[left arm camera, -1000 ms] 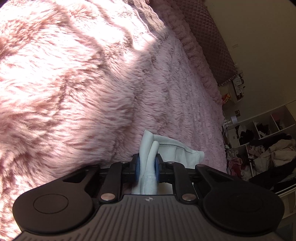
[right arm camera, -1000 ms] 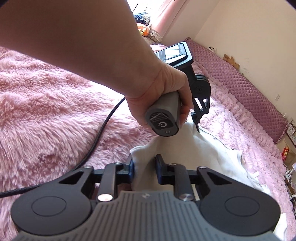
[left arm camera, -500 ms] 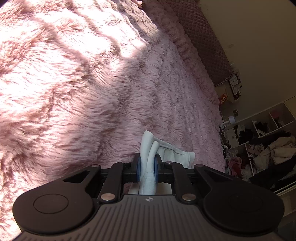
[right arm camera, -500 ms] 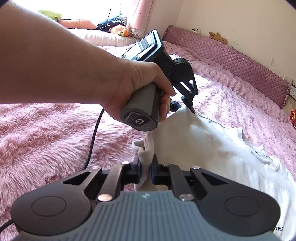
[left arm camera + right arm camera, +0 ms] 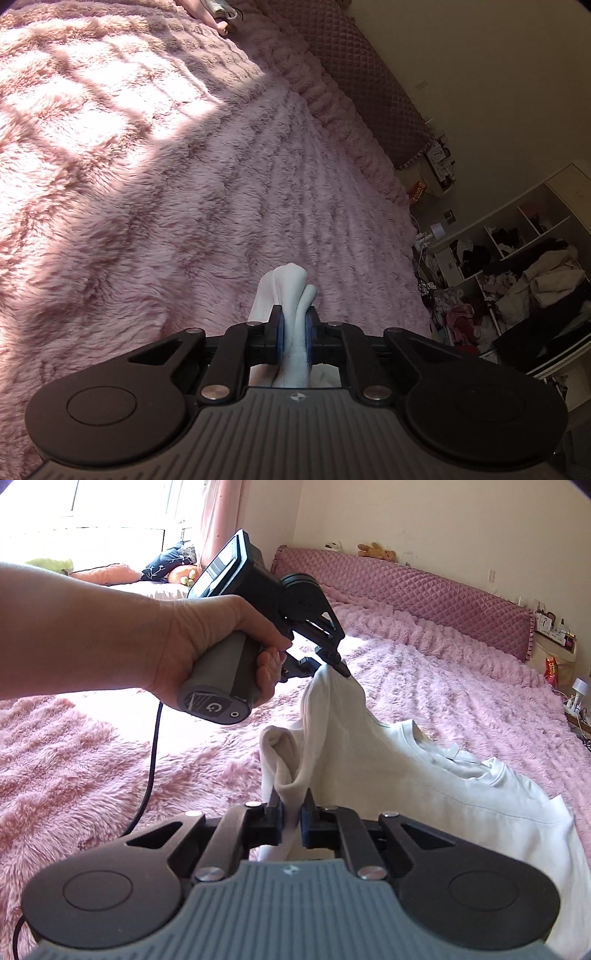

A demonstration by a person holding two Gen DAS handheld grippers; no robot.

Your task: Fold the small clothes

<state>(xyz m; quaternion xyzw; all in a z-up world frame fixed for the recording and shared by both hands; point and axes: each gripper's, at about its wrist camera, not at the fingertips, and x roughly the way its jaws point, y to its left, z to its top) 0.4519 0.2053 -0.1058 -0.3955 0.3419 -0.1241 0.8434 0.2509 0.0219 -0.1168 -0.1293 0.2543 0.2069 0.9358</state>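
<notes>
Garment: a small white top (image 5: 436, 775) is held partly raised above the bed, one edge lifted and bunched, the neckline and far side draped on the pink furry blanket (image 5: 461, 679).
Right grip: the right gripper (image 5: 291, 814) has its jaws clamped on a gathered fold of the white fabric, which bulges up above them.
Left grip: the left gripper (image 5: 293, 332) has its jaws closing on a bunched piece of the same cloth; in the right wrist view it is seen held by a hand (image 5: 207, 642), pinching the raised peak of the garment.
Which corners are held: this cannot be told for certain, since the cloth is crumpled at both grips.
Surroundings: a quilted headboard (image 5: 424, 590) lies beyond the blanket, and a cable (image 5: 153, 746) trails across the bed.
Risk: because thick wads are pinched instead of single edges, an uneven, creased fold is judged likely.
Risk: the draped side may be dragged and snagged on the long pile as the cloth is carried over.
Risk: the cable could be caught under the fold.
</notes>
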